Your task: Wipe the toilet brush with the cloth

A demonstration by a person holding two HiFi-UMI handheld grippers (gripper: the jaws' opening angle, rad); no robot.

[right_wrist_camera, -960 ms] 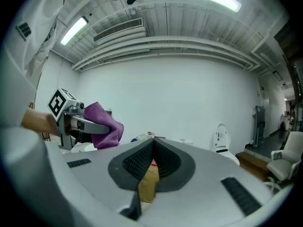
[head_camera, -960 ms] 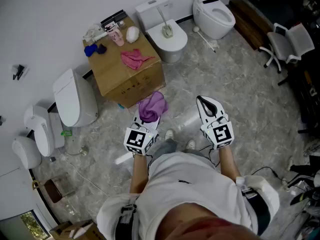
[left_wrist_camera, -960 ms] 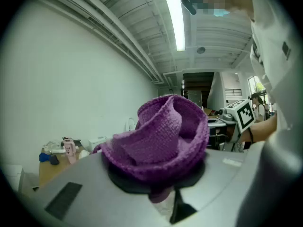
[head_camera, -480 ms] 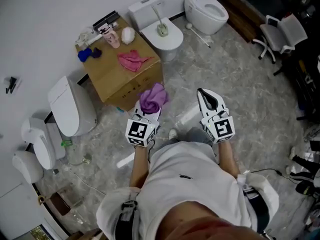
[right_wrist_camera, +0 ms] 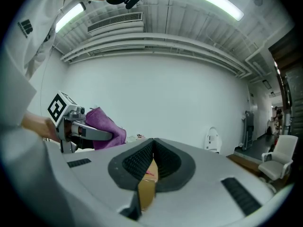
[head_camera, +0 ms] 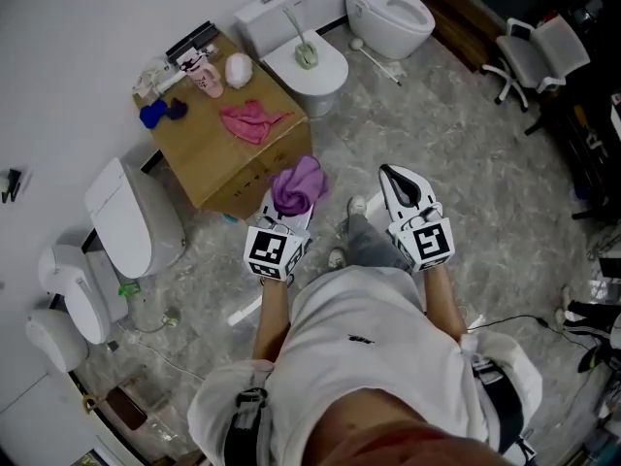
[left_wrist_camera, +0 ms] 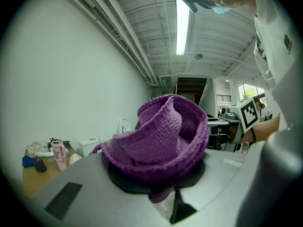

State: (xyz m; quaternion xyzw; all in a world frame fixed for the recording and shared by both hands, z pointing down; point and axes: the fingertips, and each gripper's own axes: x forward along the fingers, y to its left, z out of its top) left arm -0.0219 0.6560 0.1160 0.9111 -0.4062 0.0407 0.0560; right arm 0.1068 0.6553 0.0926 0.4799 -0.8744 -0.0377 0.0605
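My left gripper (head_camera: 289, 208) is shut on a bunched purple knitted cloth (head_camera: 298, 184), which fills the middle of the left gripper view (left_wrist_camera: 161, 136) and hides the jaw tips. To its right my right gripper (head_camera: 395, 177) is shut and holds nothing; its ribbed pads (right_wrist_camera: 142, 161) meet. The toilet brush (head_camera: 305, 52), white-handled, lies on the closed lid of a white toilet (head_camera: 325, 71) beyond the cardboard box, well ahead of both grippers. In the right gripper view the left gripper with the cloth (right_wrist_camera: 105, 126) shows at the left.
A cardboard box (head_camera: 194, 153) carries a pink cloth (head_camera: 248, 120), a blue item (head_camera: 159, 113), a pink bottle (head_camera: 206, 81) and a white object (head_camera: 238, 68). More toilets stand at left (head_camera: 131, 216) and back (head_camera: 388, 13). A second brush (head_camera: 374, 58) lies on the floor. An office chair (head_camera: 534, 61) is right.
The person has stepped a little toward the box and toilet, one foot coming forward. Both grippers rode along, still shut, with the purple cloth in the left one.
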